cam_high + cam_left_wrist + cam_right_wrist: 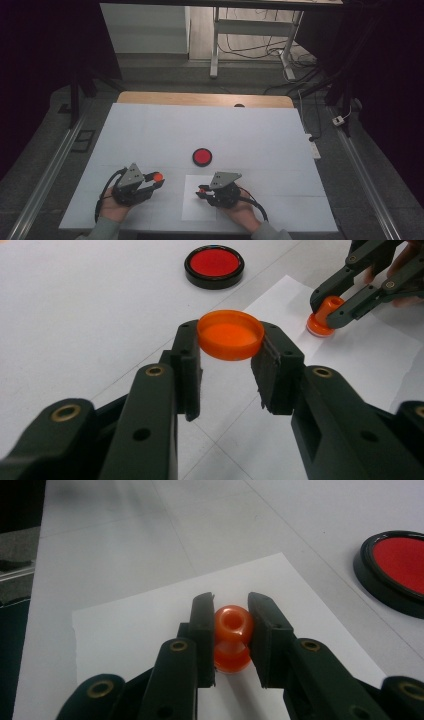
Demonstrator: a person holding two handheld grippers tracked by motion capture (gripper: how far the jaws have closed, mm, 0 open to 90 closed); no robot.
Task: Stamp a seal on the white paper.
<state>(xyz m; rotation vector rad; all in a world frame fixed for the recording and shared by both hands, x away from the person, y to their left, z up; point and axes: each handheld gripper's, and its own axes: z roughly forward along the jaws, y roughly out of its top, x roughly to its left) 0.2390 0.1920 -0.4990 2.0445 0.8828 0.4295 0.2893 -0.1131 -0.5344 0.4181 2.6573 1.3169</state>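
Currently both tools are loaded and held low over the white table top. The left gripper has its jaws closed on a shallow round orange plastic cap, pinched across its rim and held open side up, clear of the surface, as the left gripper view shows. In the high view the cap shows at the tip of the left gripper, to the left of the white paper sheet.

The right gripper is clamped on a small orange plastic stamp with a knob-shaped handle; the jaws bear on either side of the handle and the flared base stands on the paper sheet. From the left gripper view the base of the stamp appears to touch the paper, though whether it is pressing down cannot be told.

A round black-rimmed pad with a red centre lies farther up the table, apart from both grippers, uncovered.

Judgement on step: cap is off the stamp, stamp is at the paper, so this reads as the stamping stage or the moment just around it. Any mark on the sheet is hidden under the stamp.

Next move, as I judge it: lift the stamp straight up off the paper to avoid smearing, then bring cap and stamp together. That calls for lining up the open side of the cap with the base, so one tool must turn; both grips are narrow and a sideways push could twist either part loose.
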